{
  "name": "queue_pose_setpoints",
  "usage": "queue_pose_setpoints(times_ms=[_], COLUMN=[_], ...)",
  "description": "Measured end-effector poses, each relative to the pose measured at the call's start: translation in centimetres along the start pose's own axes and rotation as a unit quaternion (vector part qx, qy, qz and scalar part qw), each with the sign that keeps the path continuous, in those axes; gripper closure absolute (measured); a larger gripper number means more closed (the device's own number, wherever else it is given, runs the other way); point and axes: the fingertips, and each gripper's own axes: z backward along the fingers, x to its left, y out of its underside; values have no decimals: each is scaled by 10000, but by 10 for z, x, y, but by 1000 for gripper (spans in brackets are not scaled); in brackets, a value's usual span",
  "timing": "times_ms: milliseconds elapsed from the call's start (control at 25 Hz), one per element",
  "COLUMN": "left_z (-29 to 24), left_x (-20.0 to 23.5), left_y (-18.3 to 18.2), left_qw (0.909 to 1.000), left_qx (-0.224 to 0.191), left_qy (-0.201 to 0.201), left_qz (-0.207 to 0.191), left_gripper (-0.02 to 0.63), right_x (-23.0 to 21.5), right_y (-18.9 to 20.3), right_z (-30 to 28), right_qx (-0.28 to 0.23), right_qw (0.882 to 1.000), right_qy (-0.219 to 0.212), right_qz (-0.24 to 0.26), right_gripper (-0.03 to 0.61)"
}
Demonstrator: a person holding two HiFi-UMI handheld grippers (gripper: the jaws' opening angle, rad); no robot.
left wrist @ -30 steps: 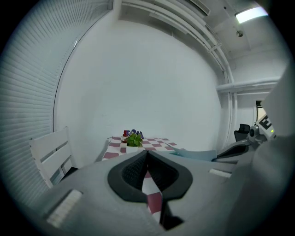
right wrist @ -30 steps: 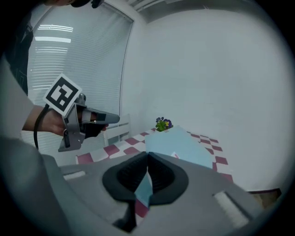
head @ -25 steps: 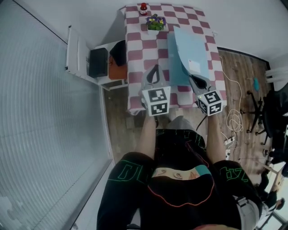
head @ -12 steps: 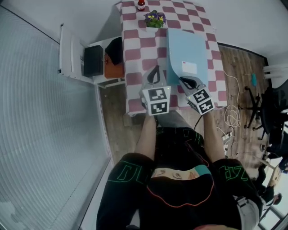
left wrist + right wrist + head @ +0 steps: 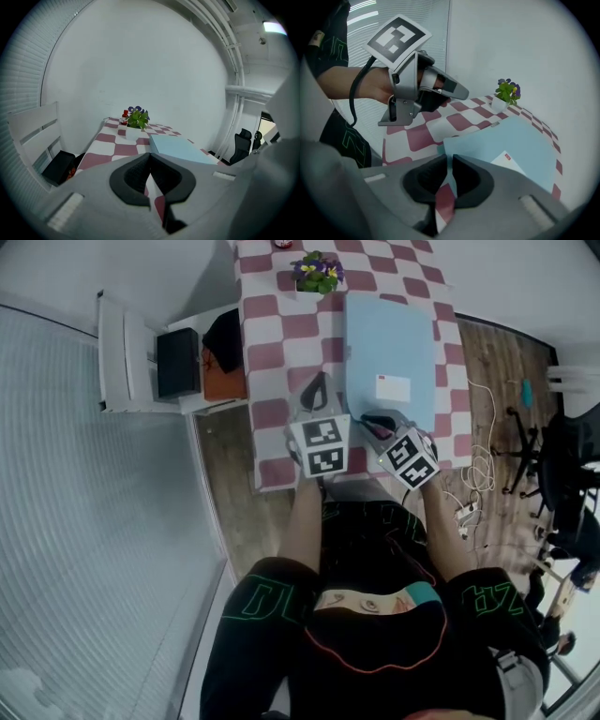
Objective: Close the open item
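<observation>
A light blue folder [image 5: 389,348] lies flat and closed on the right half of the red-and-white checked table [image 5: 281,371]; it also shows as the folder [image 5: 180,147] and the folder [image 5: 506,136], with a white label on its cover. My right gripper [image 5: 370,420] hovers at its near left corner. Its jaws have just been opening and stand a narrow gap apart, right gripper [image 5: 450,158], with nothing pressed between them. My left gripper [image 5: 317,392] hangs over the cloth just left of the folder, jaws together and empty, left gripper [image 5: 150,155], also seen as the left gripper [image 5: 461,93].
A potted plant [image 5: 315,273] and a red bottle [image 5: 124,116] stand at the table's far end. Left of the table, a white chair holds a black bag [image 5: 176,362]. Cables [image 5: 478,474] and an office chair [image 5: 572,465] are on the wooden floor at the right.
The folder's raised cover has come down flat onto the table. Both grippers sank towards the table's near edge. The right jaws parted slightly and let go of the cover.
</observation>
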Motion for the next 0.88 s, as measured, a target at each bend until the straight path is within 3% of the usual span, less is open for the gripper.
queue_pose_setpoints(times_ms=[280,560,640,880], left_z=[-25,-39,-42,-51], left_x=[2,3,5,14], left_y=[-1,8,9,9], left_qw=[9999,9994,9993,9989], left_qx=[121,277,287,320], left_qy=[47,62,42,-71], left_qz=[104,202,222,343], left_gripper=[606,606,606,606], right_x=[5,4,-8,-72], right_y=[2,-11,-21,-44], right_z=[-1,7,5,-10], right_qx=[274,-225,-449,-674], right_qw=[9974,9907,9911,9942], right_qy=[-517,-1333,-1217,-248], right_qz=[410,-141,-316,-795], right_gripper=[509,502,502,574])
